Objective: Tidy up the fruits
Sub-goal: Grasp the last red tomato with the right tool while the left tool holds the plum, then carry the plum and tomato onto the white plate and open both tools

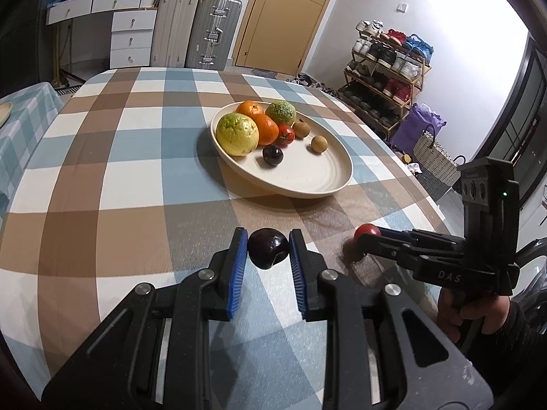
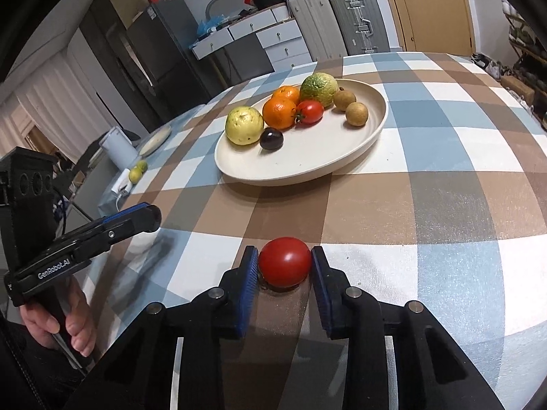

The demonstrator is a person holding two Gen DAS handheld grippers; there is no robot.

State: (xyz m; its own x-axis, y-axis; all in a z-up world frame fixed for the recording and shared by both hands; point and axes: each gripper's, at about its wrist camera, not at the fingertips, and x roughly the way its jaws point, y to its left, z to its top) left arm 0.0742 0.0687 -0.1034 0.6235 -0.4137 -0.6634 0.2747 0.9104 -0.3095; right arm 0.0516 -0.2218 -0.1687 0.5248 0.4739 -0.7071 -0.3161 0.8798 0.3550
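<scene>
A checked cloth (image 1: pixel 119 177) covers the worktop; two suitcases (image 1: pixel 198 30) stand at twelve o'clock, a shoe rack (image 1: pixel 386 75) at two o'clock.

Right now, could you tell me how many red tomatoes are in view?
2. One tomato on the plate sits beside the oranges; the other tomato is on the tablecloth between the right gripper pads. None seems hidden.

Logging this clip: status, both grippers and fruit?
Left gripper shut on dark plum. Right gripper shut on red tomato. Path to plate clear.
</scene>
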